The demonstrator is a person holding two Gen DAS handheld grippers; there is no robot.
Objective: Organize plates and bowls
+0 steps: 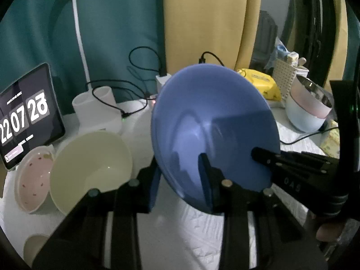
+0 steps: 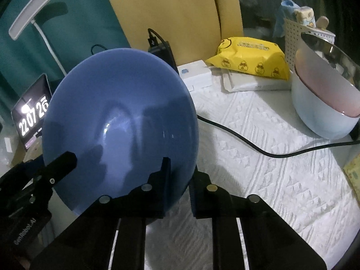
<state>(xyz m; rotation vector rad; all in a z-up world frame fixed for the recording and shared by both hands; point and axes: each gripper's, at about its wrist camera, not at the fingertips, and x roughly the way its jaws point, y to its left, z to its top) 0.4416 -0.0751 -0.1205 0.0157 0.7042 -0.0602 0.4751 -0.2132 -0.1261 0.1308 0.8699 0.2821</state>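
A blue plate (image 1: 213, 121) is held tilted on edge above the white table; it also shows in the right wrist view (image 2: 119, 121). My left gripper (image 1: 180, 177) is shut on its lower rim, one finger in front and one behind. My right gripper (image 2: 180, 175) is shut on the rim too, and its finger (image 1: 270, 159) shows against the plate's right side. A cream bowl (image 1: 90, 166) and a pink-and-white dish (image 1: 31, 180) lie tilted at the left. Stacked bowls, pink over white (image 2: 324, 99), stand at the right.
A tablet showing a clock (image 1: 24, 117) leans at the left by a white lamp (image 1: 78, 33) and white cups (image 1: 96, 110). A yellow wipes pack (image 2: 249, 58), a white basket (image 2: 297, 38) and black cables (image 2: 247, 144) lie on the textured cloth (image 2: 281, 191).
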